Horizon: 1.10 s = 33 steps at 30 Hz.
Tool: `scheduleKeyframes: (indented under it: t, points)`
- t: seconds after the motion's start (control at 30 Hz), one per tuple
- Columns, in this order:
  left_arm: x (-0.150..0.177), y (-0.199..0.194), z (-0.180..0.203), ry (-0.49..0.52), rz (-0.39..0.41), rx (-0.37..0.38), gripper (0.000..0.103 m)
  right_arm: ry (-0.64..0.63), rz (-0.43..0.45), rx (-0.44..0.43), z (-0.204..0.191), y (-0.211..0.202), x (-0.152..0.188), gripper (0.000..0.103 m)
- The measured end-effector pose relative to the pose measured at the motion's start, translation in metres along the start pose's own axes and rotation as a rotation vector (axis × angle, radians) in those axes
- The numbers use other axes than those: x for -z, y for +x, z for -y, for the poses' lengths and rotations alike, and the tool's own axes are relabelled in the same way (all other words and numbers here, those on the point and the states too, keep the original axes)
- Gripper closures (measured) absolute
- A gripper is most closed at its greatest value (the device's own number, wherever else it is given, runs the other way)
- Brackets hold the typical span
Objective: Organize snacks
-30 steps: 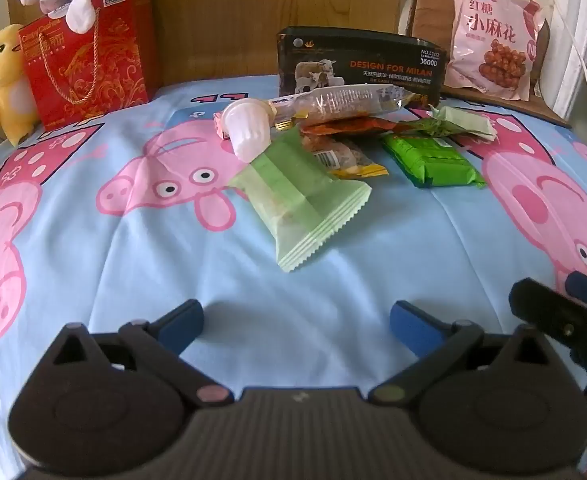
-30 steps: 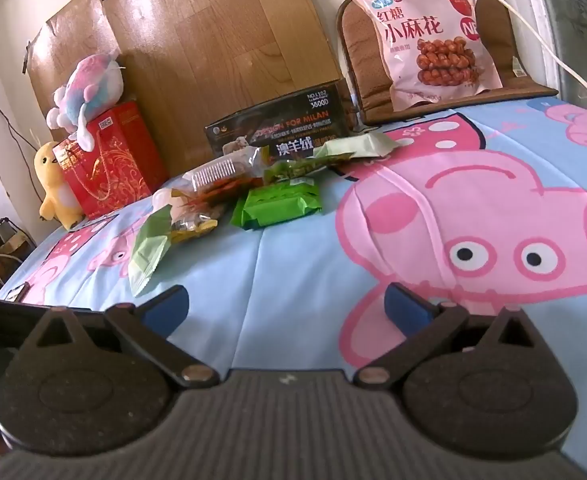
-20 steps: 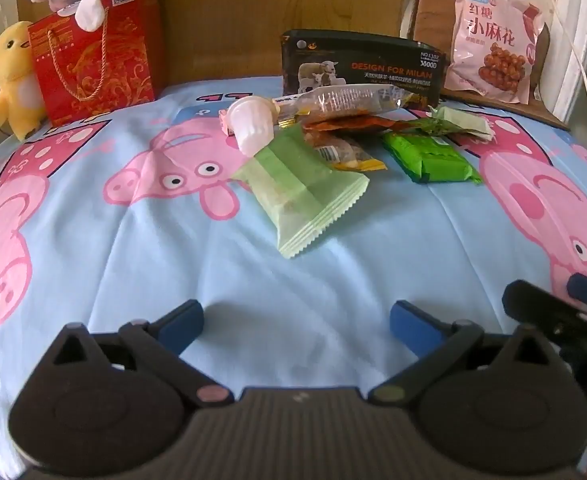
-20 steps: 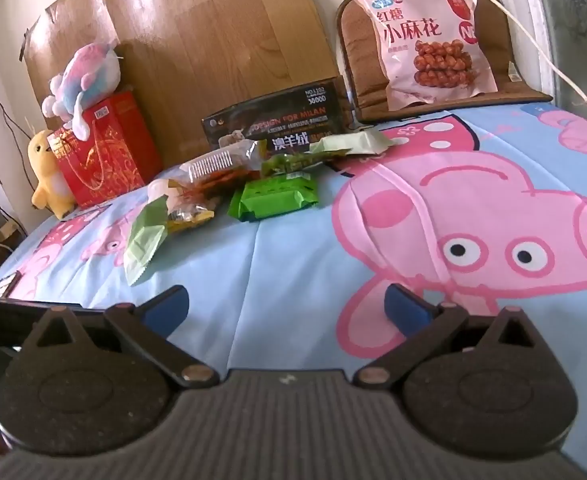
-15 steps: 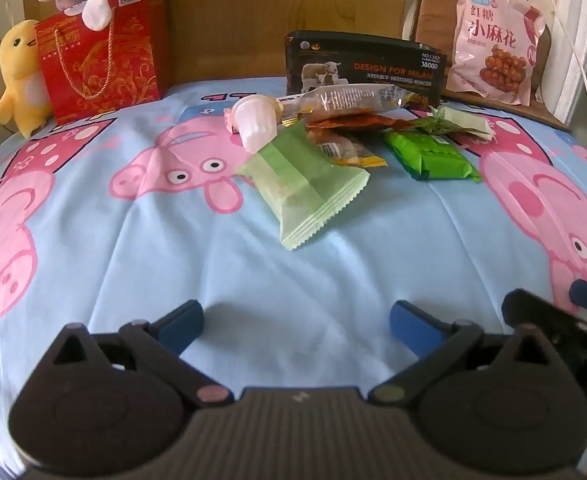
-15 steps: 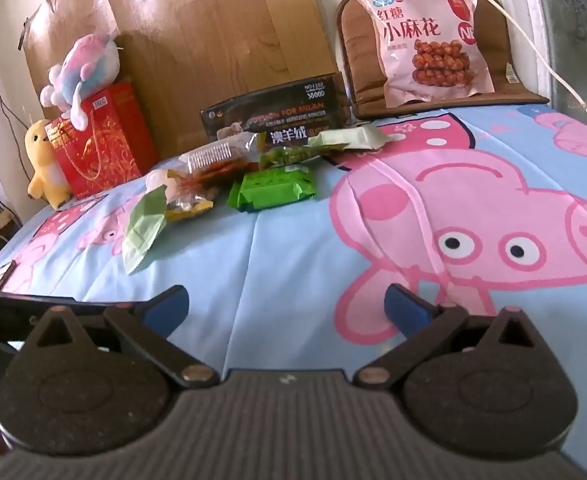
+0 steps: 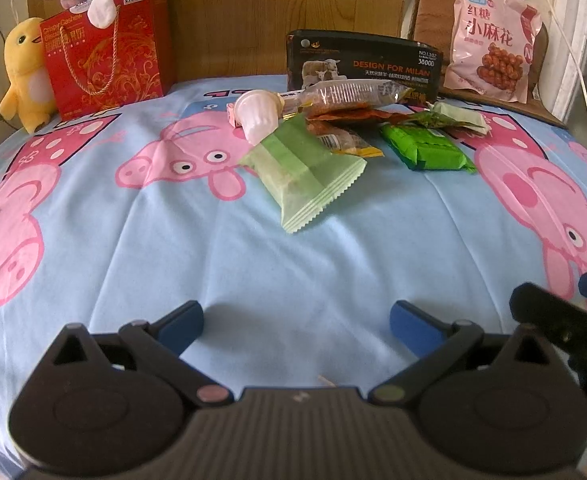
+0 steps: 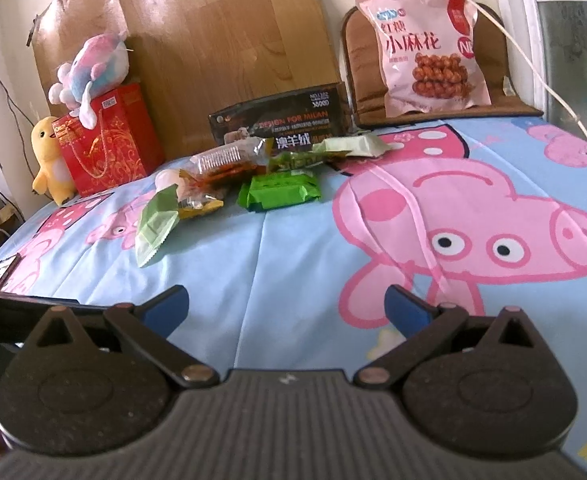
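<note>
Snacks lie heaped on the sheet [image 7: 253, 264] well ahead of both grippers; pale green pack [image 7: 303, 170] nearest the left gripper [image 7: 296, 322], with bare sheet between; bright green pack [image 8: 280, 191] ahead and left of the right gripper [image 8: 286, 307]. Behind the heap: pink cup [image 7: 259, 118], clear wrapper [image 7: 345, 94], black box [image 7: 363, 66]; red bag [image 7: 105, 50] and yellow toy [image 7: 27, 74] far left; pink bag [image 8: 421, 52] on a chair, far right. Nothing blocks the approach. Left gripper spread wide, empty, touching nothing; right gripper likewise spread, empty.
</note>
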<state>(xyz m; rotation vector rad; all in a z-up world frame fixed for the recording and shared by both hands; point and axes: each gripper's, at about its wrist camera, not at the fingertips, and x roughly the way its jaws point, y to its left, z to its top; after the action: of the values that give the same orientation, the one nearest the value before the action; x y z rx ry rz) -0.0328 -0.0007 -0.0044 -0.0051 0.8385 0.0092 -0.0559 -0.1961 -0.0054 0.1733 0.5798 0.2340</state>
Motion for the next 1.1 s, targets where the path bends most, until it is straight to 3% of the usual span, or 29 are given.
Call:
scheduleKeyframes:
  t: [1.1]
  points:
    - [-0.0012, -0.0035, -0.0093, -0.007, 0.023, 0.052, 0.0, -0.019, -0.014, 0.009, -0.0039, 0.0055, 0.0014, 0.0]
